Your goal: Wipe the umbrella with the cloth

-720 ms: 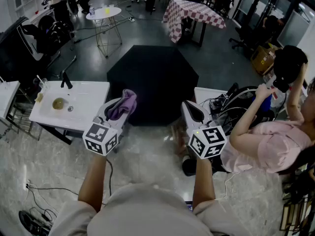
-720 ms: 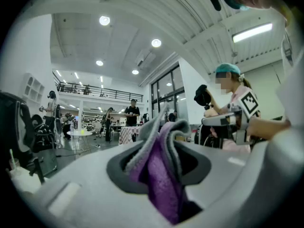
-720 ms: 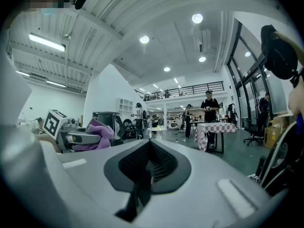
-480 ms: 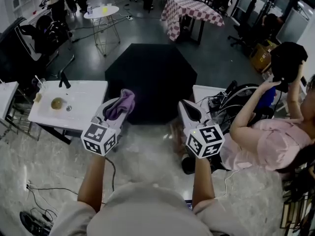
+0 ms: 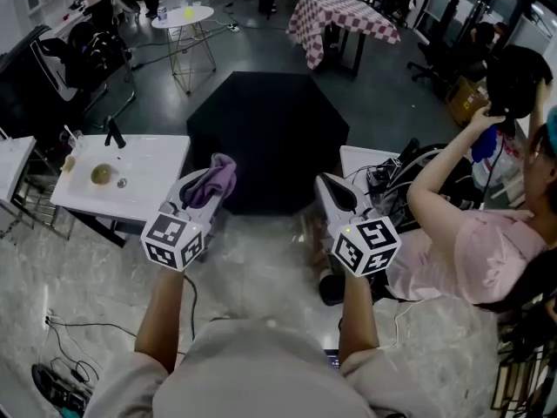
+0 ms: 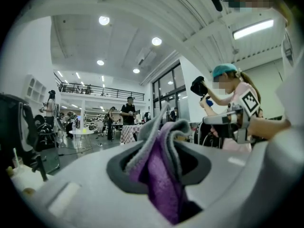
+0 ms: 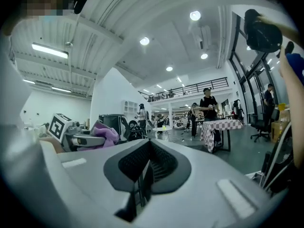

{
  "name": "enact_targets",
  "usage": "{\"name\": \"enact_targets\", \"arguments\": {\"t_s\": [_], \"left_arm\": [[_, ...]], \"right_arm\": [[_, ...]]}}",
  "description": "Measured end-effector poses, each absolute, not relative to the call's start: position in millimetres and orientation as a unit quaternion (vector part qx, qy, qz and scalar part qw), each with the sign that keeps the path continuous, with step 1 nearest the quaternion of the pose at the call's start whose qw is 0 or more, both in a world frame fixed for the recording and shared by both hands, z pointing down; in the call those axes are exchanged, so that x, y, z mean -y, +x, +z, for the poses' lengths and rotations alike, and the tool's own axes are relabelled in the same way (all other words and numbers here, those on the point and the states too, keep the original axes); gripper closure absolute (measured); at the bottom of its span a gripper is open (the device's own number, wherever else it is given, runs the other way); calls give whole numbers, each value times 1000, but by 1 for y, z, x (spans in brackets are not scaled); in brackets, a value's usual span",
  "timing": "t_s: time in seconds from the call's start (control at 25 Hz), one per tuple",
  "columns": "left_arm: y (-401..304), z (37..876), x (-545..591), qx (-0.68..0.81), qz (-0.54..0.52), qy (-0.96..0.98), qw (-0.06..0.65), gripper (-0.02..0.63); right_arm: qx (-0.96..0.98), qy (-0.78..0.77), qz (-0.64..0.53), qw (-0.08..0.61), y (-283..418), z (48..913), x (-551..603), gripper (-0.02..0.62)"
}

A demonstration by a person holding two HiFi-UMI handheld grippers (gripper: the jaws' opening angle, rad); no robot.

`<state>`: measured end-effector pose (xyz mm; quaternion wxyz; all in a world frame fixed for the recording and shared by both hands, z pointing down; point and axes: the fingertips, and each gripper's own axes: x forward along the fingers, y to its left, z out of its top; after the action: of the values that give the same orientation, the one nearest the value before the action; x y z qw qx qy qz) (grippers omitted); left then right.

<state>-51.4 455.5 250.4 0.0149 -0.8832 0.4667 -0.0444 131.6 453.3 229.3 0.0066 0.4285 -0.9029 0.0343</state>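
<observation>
The left gripper's [image 5: 200, 195] jaws pinch the purple cloth [image 5: 219, 178]. The right gripper's [image 5: 336, 192] jaws are pressed together, empty. The open black umbrella [image 5: 265, 129] sits on the floor just beyond both.

A checkered-cloth table [image 5: 344, 17] and a round white table [image 5: 184, 16] stand well apart; a person in pink [image 5: 474, 255] sits at the right.
</observation>
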Motion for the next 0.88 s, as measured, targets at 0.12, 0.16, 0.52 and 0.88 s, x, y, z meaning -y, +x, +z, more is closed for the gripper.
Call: {"name": "enact_targets", "arguments": {"t_s": [0.12,0.16,0.52,0.88], "left_arm": [[-47,258,-465,-477,-46,-878,10,476],[-44,261,-469,-481,-46,-876,7,476],[-30,272,-472,-488,-50,-871,-2,476],[-55,298,-389,-492,-41,-870,-21,476]], "right_arm": [[911,410,37,-1,134,232,-462,592],[914,405,37,-2,136,233,-465,592],[914,403,42,-2,148,249,-455,592],[919,388,70,5,123,276,-382,592]]}}
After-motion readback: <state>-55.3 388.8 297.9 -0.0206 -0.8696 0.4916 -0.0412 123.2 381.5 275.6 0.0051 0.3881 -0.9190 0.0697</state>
